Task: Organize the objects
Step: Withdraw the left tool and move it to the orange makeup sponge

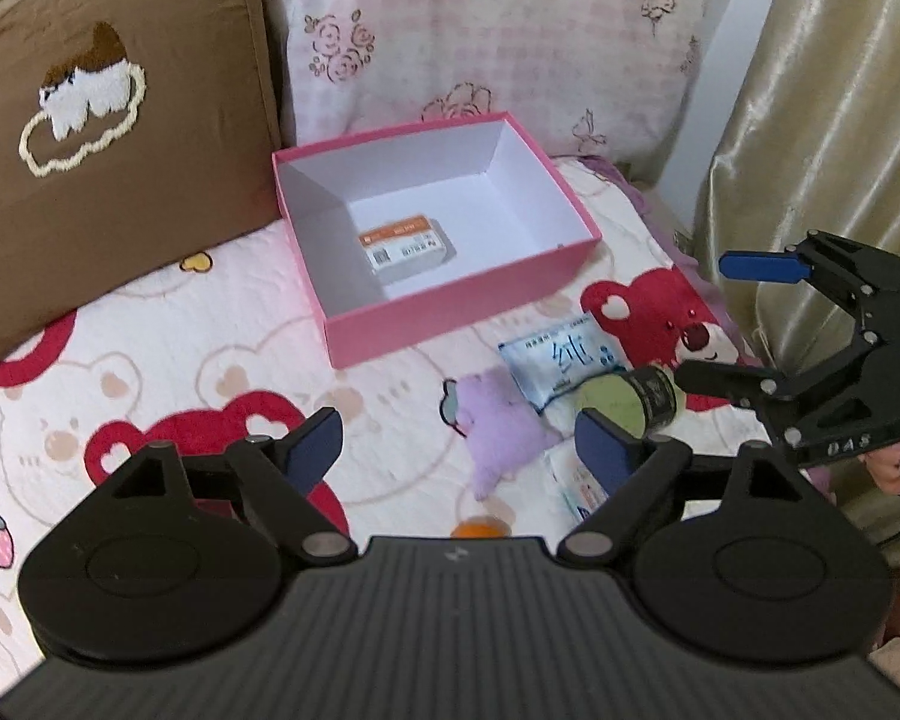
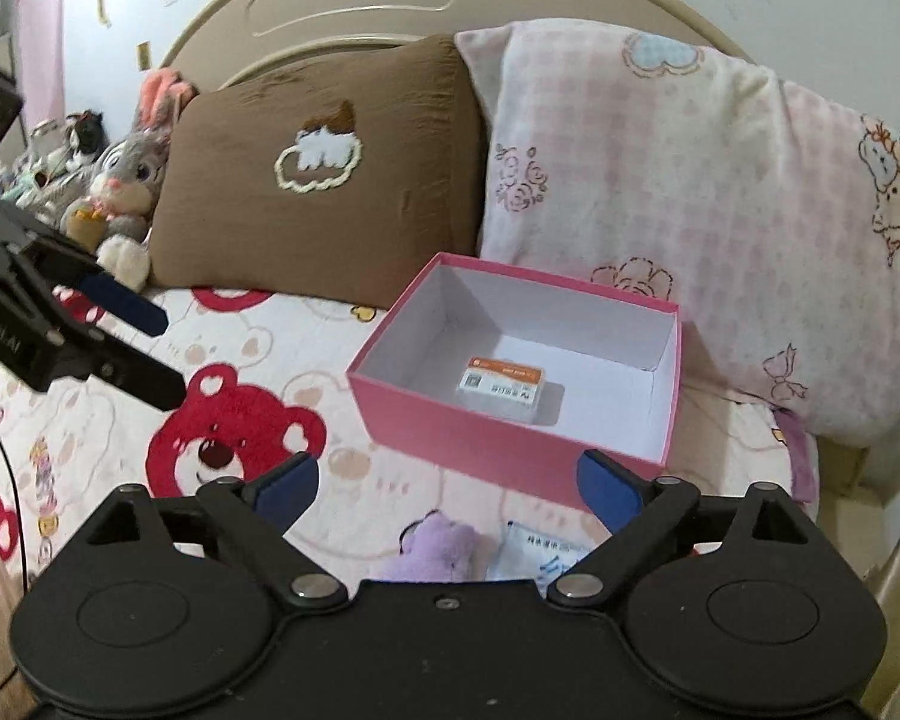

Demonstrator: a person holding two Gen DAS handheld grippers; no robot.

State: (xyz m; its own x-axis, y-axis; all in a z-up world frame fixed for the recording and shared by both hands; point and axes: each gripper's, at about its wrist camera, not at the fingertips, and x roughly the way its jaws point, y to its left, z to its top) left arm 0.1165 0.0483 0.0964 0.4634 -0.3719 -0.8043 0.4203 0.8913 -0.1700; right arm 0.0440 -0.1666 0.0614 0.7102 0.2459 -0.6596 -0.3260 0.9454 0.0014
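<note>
A pink box (image 1: 450, 306) (image 2: 498, 450) with a white inside lies open on the bed and holds one small orange-and-white packet (image 1: 405, 247) (image 2: 501, 387). On the bedspread in front of it lie a purple plush toy (image 1: 498, 426) (image 2: 432, 546), a blue tissue pack (image 1: 561, 363) (image 2: 540, 549), a round tin with a green lid (image 1: 624, 405), a second pale packet (image 1: 576, 489) and an orange object (image 1: 480, 528). My left gripper (image 1: 459, 447) is open and empty above these. My right gripper (image 2: 447, 489) (image 1: 705, 321) is open and empty, next to the tin.
A brown pillow (image 1: 120, 138) (image 2: 324, 180) and a pink checked pillow (image 1: 480, 42) (image 2: 690, 228) lean on the headboard behind the box. A gold curtain (image 1: 822, 120) hangs at the right. A grey plush rabbit (image 2: 126, 180) sits at the far left.
</note>
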